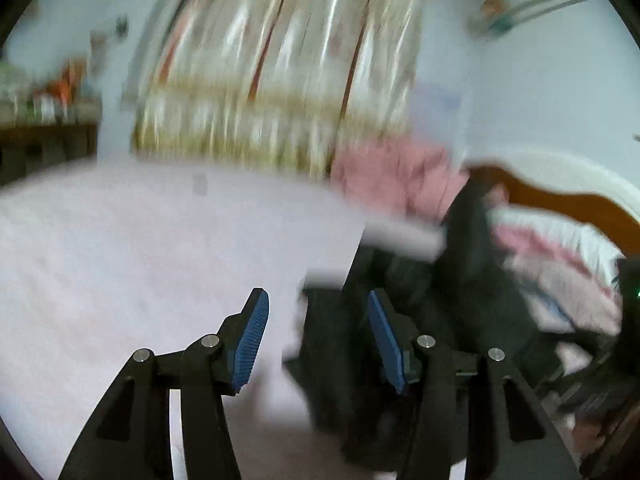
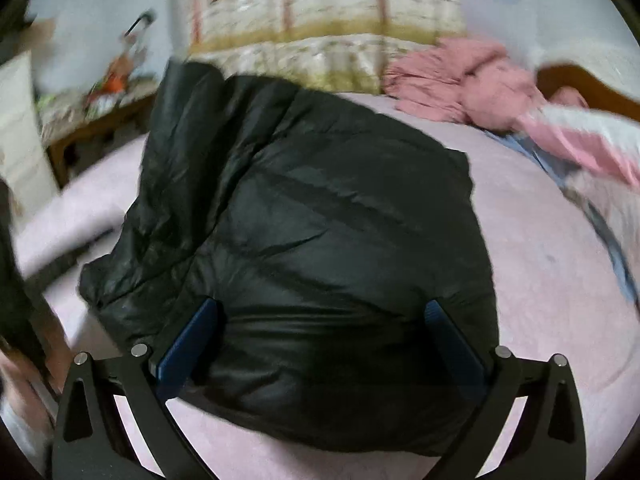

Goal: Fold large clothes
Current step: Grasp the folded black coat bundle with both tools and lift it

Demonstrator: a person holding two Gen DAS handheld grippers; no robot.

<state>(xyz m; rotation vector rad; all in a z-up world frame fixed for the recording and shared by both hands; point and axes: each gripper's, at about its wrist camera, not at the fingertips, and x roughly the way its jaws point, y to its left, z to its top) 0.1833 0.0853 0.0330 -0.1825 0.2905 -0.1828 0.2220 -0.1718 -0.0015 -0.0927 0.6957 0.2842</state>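
- Black jacket (image 2: 304, 216) lies folded in a bundle on the pink bedsheet (image 2: 540, 280).
- Right gripper (image 2: 320, 320) hovers over its near edge, jaws spread wide, gripping nothing.
- Left gripper (image 1: 318, 316) is parted and empty, at the jacket's (image 1: 400, 360) edge.
- Pink clothes (image 2: 464, 80) sit heaped near the headboard (image 2: 580, 84).

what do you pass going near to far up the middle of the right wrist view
right hand-held gripper open, over the near end of the black puffer jacket → pink bed sheet beyond its far edge → patterned curtain

Left tongs (image 1: 318, 300): black linkage arms, silver pivot screws, ribbed blue pads; right tongs (image 2: 322, 308) seemingly identical.
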